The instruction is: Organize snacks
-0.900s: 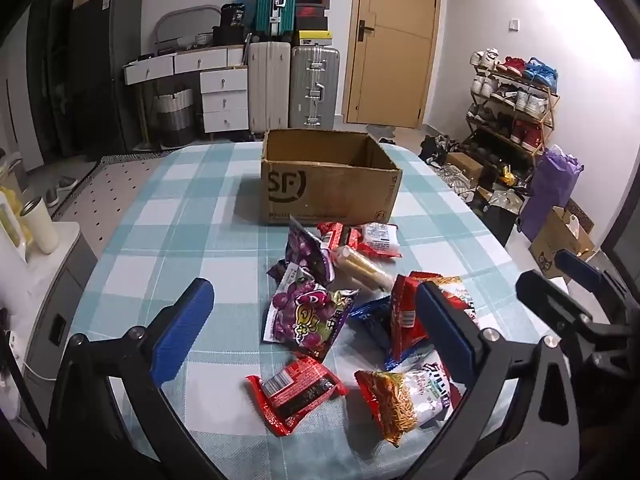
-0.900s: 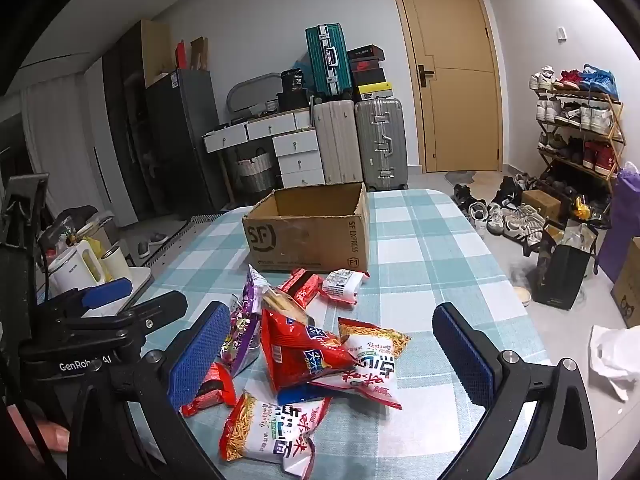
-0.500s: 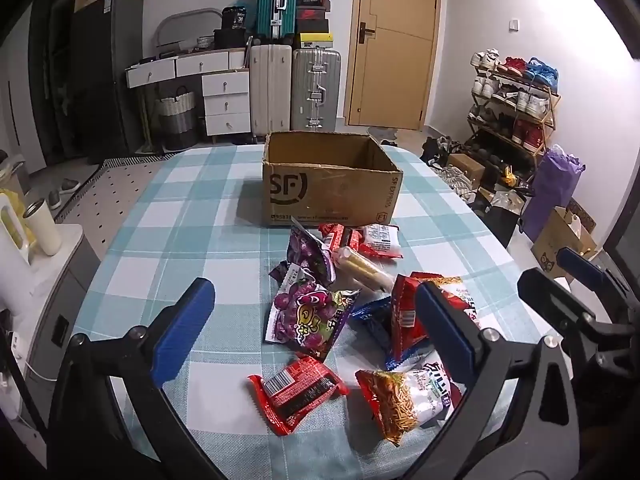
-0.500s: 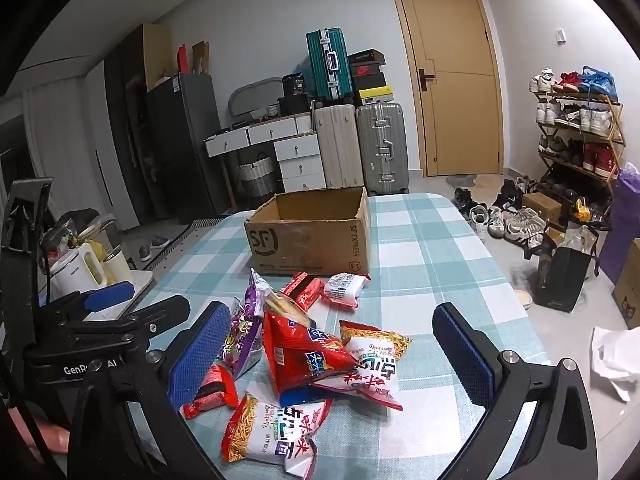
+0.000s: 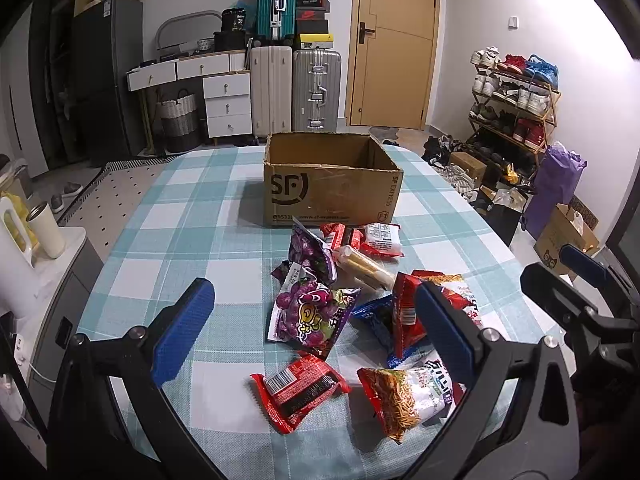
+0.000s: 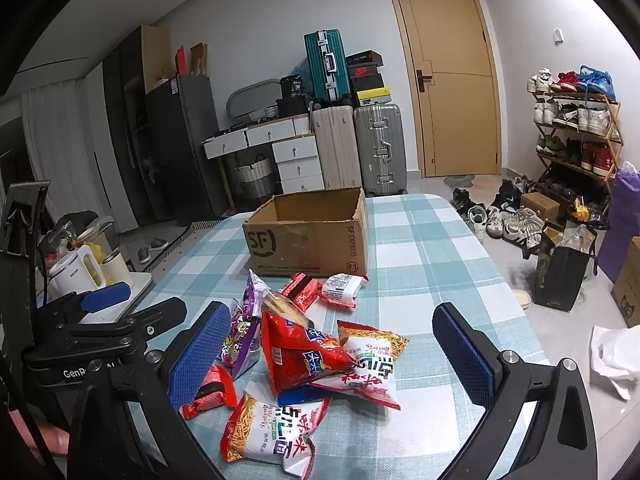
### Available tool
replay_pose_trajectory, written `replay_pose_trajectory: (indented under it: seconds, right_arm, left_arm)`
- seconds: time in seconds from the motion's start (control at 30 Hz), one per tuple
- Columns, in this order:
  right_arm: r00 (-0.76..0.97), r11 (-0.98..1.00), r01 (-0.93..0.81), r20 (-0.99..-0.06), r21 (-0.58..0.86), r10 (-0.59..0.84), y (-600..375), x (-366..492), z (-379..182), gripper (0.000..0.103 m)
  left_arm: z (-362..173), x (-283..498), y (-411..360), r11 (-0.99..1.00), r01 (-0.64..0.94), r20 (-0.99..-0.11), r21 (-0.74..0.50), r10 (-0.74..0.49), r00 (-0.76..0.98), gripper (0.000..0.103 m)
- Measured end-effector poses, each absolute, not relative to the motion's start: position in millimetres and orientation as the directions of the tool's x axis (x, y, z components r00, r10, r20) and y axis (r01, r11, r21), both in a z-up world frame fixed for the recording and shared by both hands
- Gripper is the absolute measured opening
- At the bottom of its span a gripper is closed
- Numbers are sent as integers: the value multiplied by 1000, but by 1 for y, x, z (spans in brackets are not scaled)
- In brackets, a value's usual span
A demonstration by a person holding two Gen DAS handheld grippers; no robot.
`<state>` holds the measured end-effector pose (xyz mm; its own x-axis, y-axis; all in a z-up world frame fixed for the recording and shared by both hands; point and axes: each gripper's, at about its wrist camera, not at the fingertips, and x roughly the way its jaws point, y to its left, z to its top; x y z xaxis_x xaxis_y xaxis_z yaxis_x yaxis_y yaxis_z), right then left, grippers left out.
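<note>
Left wrist view shows the snack packets (image 5: 340, 312) lying in a loose heap on the table, just in front of the cardboard box (image 5: 332, 184), whose visible inside looks bare, so by my reading the sorting has hardly begun. Both the left gripper (image 5: 316, 328) and the right gripper (image 6: 332, 356) hang above the heap with jaws spread wide, holding nothing. The checked tablecloth (image 5: 192, 216) covers the table; suitcases (image 5: 296, 80), a door (image 5: 396, 44) and a shoe rack (image 5: 516, 100) stand beyond.
</note>
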<state>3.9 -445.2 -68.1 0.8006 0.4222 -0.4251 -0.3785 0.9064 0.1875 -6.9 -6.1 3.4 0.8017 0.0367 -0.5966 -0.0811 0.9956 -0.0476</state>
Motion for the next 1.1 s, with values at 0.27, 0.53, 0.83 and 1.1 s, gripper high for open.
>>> replay_pose_trajectory:
  seconds: [0.27,0.53,0.83,1.1]
  right_arm:
    - [801,907,-378,-425,186,422,-446,4,-67,103]
    - [802,906,-379,-421,189,423,-447,4,-66,103]
    - [803,906,-378,-420,189,423,-447,3,-66,103]
    - [803,906,-381,-419,186,424,-447,3,-65,103]
  left_arm:
    - [1,-7,-6,995,-78,-599,-55,30,800,100]
    - [0,-7,-8,996,-77,-600,-50,31,799,100]
    - [-1,-7,-7,996,-71,-603,-53,24,798,100]
    - [-4,-5,-8,996,-69,-607,-53,22,795,100]
